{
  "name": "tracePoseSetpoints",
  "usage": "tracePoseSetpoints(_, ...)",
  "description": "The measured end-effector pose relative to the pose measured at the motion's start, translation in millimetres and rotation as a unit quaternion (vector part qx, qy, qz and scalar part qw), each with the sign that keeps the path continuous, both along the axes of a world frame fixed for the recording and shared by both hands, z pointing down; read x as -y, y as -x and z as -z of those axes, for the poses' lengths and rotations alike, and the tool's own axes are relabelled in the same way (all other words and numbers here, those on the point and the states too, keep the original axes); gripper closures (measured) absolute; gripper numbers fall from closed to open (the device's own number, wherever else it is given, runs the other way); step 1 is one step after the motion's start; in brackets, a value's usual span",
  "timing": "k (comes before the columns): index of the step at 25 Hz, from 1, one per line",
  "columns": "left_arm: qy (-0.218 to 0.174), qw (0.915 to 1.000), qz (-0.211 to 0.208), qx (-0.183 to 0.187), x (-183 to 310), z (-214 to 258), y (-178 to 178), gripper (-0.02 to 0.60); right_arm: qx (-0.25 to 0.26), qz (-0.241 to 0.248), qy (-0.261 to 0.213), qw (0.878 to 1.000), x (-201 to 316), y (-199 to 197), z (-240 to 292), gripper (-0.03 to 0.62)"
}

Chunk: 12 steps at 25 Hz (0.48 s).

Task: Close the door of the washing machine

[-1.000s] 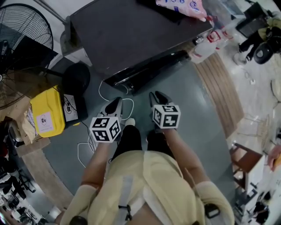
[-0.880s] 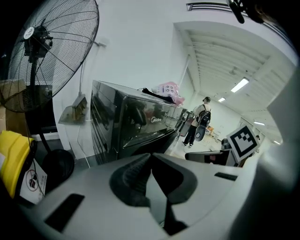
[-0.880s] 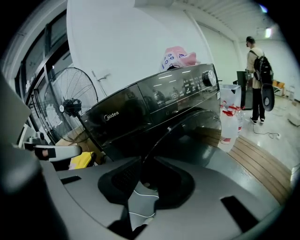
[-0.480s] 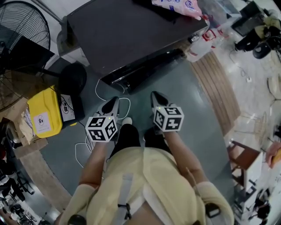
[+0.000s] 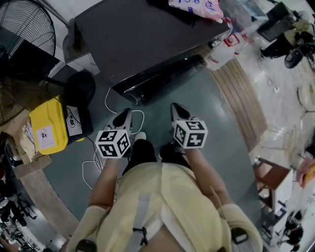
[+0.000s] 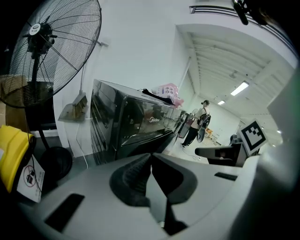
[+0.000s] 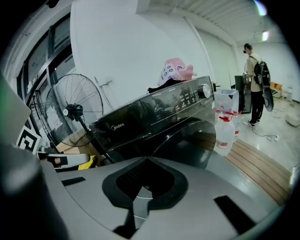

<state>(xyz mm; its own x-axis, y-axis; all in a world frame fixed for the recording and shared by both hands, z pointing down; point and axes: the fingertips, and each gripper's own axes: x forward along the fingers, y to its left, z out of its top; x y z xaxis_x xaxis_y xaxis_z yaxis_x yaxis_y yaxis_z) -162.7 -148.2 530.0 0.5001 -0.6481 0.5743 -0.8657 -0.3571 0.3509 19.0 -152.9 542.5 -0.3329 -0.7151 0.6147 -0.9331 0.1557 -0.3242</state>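
A black front-loading washing machine [image 5: 147, 34] stands ahead of me. Its round glossy door [image 7: 199, 138] appears to lie against the front [image 5: 162, 78]; I cannot tell whether it is latched. The left gripper [image 5: 123, 118] hovers over the floor short of the machine, jaws together and empty. The right gripper [image 5: 175, 110] is beside it, a little nearer the door, also shut on nothing. In the left gripper view the closed tips [image 6: 151, 157] point at the machine's left front corner [image 6: 101, 126]. Those in the right gripper view [image 7: 146, 160] point at the door.
A pink bag [image 5: 194, 7] lies on the machine's top. Spray bottles [image 5: 229, 49] and a wooden platform [image 5: 246, 98] are at the right. A standing fan [image 5: 24, 24], a yellow case [image 5: 47, 125] and a white cable [image 5: 113, 106] are at the left. A person [image 7: 255, 84] stands far off.
The right gripper's jaws have come together and it has risen a little. The left gripper has stayed where it was.
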Motion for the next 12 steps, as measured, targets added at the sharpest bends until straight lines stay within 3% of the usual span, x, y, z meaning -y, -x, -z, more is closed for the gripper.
tracePoseSetpoints(12,-0.011,0.9992,-0.035,-0.012,-1,6,-18,0.575,0.000,-0.024,0.002,1.000,-10,-16,2,0.591)
